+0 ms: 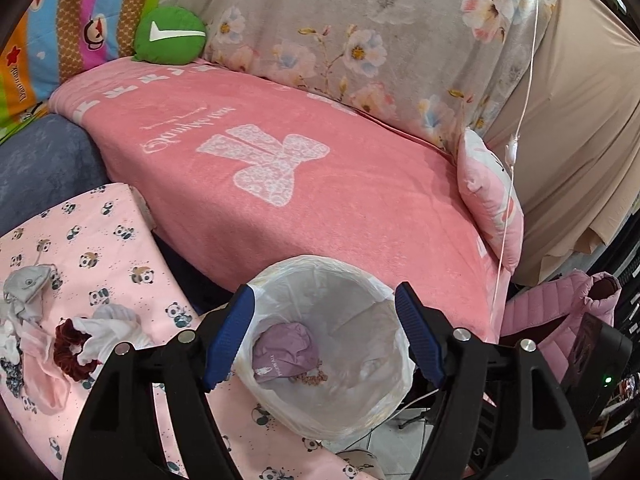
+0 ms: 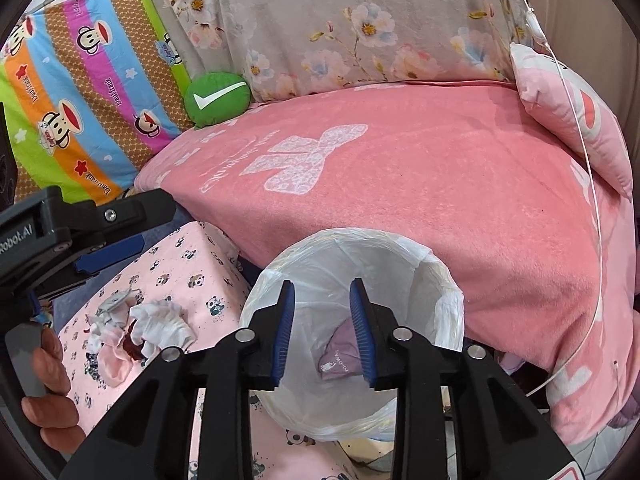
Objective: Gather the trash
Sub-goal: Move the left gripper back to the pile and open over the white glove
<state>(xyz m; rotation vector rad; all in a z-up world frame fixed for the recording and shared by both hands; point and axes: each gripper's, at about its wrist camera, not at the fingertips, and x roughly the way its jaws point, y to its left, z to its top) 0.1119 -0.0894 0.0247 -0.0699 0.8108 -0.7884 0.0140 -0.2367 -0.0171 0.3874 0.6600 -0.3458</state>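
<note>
Trash bin [image 1: 332, 412], round and upright, lined with a translucent white plastic bag folded over its rim, standing against the front edge of the pink-covered sofa. Inside, at the bottom: a crumpled lilac wrapper [image 1: 284, 354] with white print, lying toward one side; small brownish scraps [image 1: 314, 378] beside it.

A panda-print pink desk [image 1: 120, 248] carries crumpled white cloths [image 1: 108, 330] beside a dark red scrunchie [image 1: 70, 340] and grey mask [image 1: 28, 286].
</note>
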